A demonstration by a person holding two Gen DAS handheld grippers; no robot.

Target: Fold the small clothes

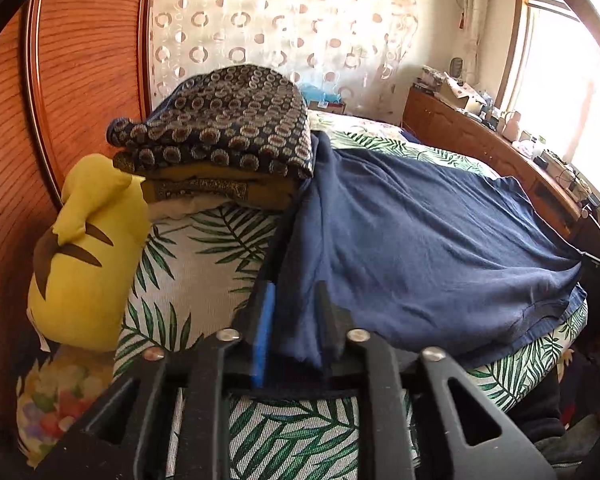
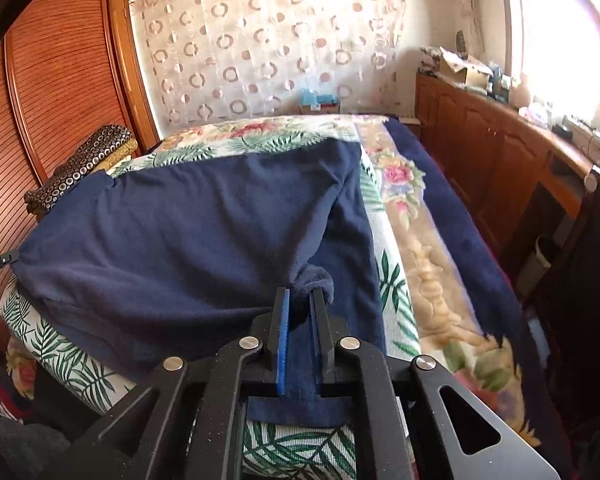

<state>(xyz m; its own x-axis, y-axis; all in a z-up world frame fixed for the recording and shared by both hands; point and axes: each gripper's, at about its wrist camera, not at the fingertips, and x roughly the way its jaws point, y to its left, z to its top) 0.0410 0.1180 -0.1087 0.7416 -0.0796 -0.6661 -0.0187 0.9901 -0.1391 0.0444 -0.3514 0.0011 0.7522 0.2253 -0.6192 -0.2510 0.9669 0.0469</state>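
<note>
A navy blue garment [image 1: 428, 240] lies spread over the leaf-print bed cover [image 1: 204, 276], with its near hem lifted off the bed. My left gripper [image 1: 294, 284] is shut on the garment's left edge, cloth bunched between the jaws. In the right wrist view the same garment [image 2: 188, 240] stretches from left to centre. My right gripper [image 2: 302, 294] is shut on its right near corner, a fold of cloth pinched between the blue pads. The left gripper's tip [image 2: 0, 264] shows at the far left edge, holding the other corner.
A stack of folded patterned cloths [image 1: 228, 136] and a yellow plush toy [image 1: 88, 252] sit at the bed's left by the wooden wardrobe [image 1: 80, 60]. A floral blanket [image 2: 432, 248] covers the bed's right side. A cluttered wooden cabinet [image 2: 500, 148] runs under the window.
</note>
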